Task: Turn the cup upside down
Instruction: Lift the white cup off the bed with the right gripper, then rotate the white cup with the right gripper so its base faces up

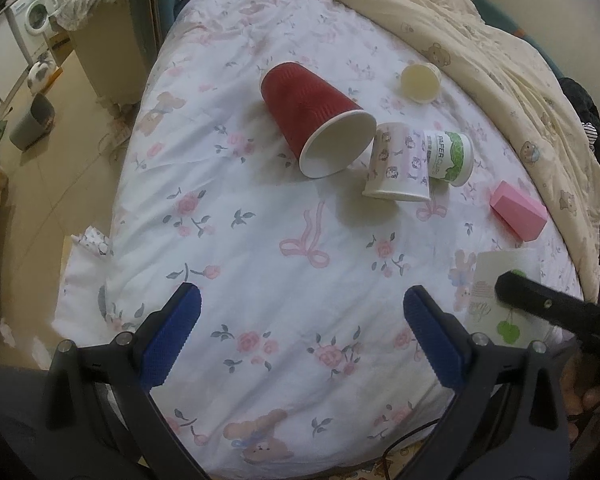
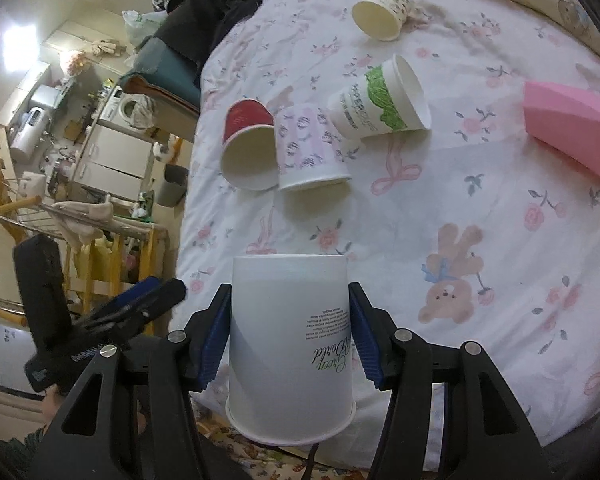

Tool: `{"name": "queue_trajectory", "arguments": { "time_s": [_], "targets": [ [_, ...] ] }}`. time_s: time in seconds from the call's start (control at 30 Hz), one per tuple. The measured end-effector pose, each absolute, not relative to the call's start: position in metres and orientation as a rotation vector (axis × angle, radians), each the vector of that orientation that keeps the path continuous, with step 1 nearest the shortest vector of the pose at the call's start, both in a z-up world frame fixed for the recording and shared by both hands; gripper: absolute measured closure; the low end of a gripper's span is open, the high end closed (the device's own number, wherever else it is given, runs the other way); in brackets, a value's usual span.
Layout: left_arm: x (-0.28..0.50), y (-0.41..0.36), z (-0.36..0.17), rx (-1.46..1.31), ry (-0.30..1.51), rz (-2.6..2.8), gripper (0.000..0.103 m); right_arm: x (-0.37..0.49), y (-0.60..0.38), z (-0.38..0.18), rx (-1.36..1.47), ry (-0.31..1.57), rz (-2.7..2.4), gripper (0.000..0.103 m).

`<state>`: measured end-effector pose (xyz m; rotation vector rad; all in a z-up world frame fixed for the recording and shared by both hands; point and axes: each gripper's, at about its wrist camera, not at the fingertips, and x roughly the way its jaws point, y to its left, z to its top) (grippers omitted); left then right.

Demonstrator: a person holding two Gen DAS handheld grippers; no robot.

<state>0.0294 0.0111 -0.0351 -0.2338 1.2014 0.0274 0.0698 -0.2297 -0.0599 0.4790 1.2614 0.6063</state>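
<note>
My right gripper (image 2: pixel 288 328) is shut on a white paper cup (image 2: pixel 290 344) with green script lettering, held rim toward the camera and base pointing away, above the near edge of the bed. The same cup (image 1: pixel 500 292) shows in the left wrist view at the lower right, partly behind the right gripper's black finger. My left gripper (image 1: pixel 300 316) is open and empty above the flowered sheet. A red cup (image 1: pixel 312 116) lies on its side. A patterned white cup (image 1: pixel 396 162) stands upside down next to it.
A green-banded paper cup (image 1: pixel 450 154) lies on its side beside the patterned cup. A small cream cup (image 1: pixel 420 82) lies further back. A pink block (image 1: pixel 518 210) lies at the right. A beige quilt (image 1: pixel 500 52) bounds the far side. The bed edge drops to the floor at left.
</note>
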Motion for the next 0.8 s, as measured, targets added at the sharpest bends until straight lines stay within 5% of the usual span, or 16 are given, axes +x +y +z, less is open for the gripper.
{"name": "queue_trajectory", "arguments": {
  "time_s": [0.37,0.8],
  "targets": [
    [0.019,-0.039,-0.012,-0.261,1.148,-0.329,0.003,0.072,-0.235,-0.066,0.504,1.273,0.581,0.045],
    [0.018,-0.06,-0.042,-0.216,1.256,-0.345,0.003,0.066,-0.223,-0.052,0.45,1.229,0.64,0.045]
  ]
}}
